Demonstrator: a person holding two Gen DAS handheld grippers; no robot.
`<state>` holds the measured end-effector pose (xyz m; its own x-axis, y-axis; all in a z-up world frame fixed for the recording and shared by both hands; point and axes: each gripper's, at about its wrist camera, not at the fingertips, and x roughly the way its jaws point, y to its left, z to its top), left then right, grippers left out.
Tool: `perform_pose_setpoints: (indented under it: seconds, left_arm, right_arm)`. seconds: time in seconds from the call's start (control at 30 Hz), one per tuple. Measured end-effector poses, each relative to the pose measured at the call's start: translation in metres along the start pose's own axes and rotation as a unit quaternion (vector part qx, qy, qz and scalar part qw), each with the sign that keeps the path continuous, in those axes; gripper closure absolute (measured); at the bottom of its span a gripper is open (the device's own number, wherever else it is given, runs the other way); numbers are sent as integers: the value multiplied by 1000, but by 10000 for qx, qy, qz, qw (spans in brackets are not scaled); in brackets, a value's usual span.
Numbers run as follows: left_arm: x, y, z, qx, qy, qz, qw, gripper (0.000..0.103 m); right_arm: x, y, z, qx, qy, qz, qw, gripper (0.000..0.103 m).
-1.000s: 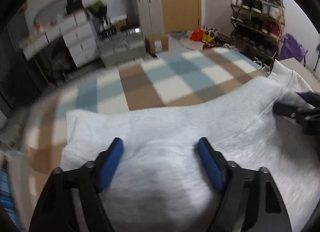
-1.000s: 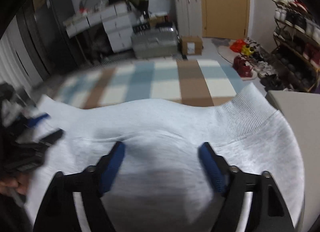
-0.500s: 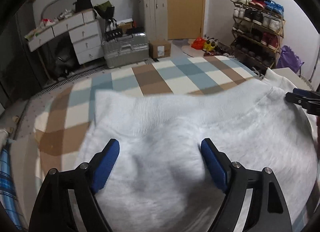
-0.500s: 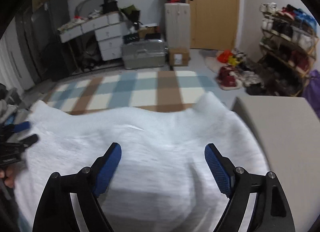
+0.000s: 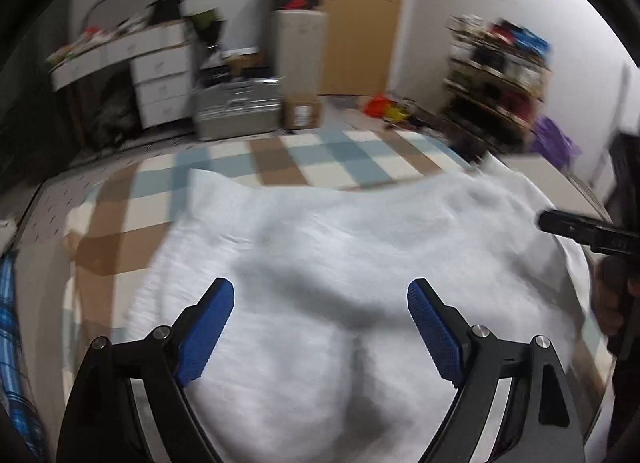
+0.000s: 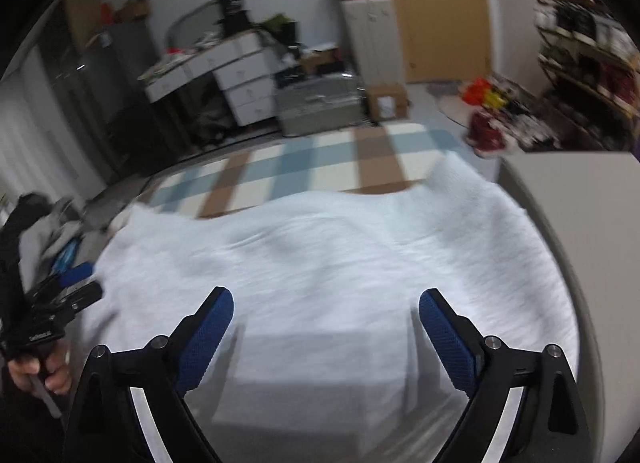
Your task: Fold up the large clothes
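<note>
garment (image 5: 360, 247) spread flat on checked mat (image 5: 280, 159), directly under and ahead of both tools | long axis ran left-right | left tool (image 5: 320, 323) wide, empty | right tool (image 6: 326, 327) wide, empty, equally near

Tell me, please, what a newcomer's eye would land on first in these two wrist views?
First, the big pale grey garment spread across the foreground, lying partly over the blue, brown and cream checked mat. Next, the blue pads of the left hand-held gripper and the right hand-held gripper, both open above the cloth. Behind is a cluttered room with a wooden door.
</note>
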<state>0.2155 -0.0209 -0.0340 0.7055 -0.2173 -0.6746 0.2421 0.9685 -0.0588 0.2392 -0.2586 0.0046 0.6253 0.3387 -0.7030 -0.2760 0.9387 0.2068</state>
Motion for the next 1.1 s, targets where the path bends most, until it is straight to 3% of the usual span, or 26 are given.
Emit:
perform_pose_setpoints:
  seconds: [0.07, 0.1, 0.2, 0.3, 0.4, 0.5, 0.57, 0.7, 0.87, 0.97, 1.0, 1.1]
  left_arm:
    - [25, -3, -15, 278, 417, 279, 9984, 16]
    - [39, 4, -23, 71, 563, 149, 9983, 16]
    - [21, 14, -23, -361, 414, 64, 9985, 17]
    - [-24, 18, -35, -533, 129, 144, 9984, 17]
    - [-67, 35, -68, -961, -102, 234, 9950, 16]
    - [-89, 54, -105, -1691, -40, 412, 9847, 16]
    - [-102, 66, -133, -2318, -21, 475, 9716, 17]
    - [-104, 71, -155, -3172, 64, -326, 9478, 17]
    - [-87, 60, -144, -3382, -98, -1110, 9344, 17]
    - [-76, 57, -136, -3369, -15, -1236, 9334, 19]
    - [-70, 56, -134, -3399, 48, -1280, 9317, 23]
    - [-53, 58, -138, -3687, 383, -1321, 9193, 27]
  right_arm:
    - [14, 17, -11, -362, 140, -175, 9991, 3]
    - [25, 23, -19, -630, 186, -434, 9969, 2]
    - [32, 31, -29, -897, 234, -784, 9926, 2]
    - [-1, 25, -31, -511, 37, -467, 9976, 4]
    - [-34, 10, -44, 133, -340, -35, 9993, 4]
    - [-53, -1, -62, 745, -484, 350, 9954, 3]
    - [-57, 1, -68, 861, -491, 388, 9943, 3]
    - [-58, 7, -72, 831, -311, 528, 9947, 3]
    - [-70, 25, -74, 737, -356, 646, 9946, 3]
    - [-73, 32, -80, 669, -363, 647, 9950, 3]
    - [-75, 33, -84, 662, -350, 644, 9951, 3]
    - [-78, 31, -90, 692, -284, 589, 9955, 3]
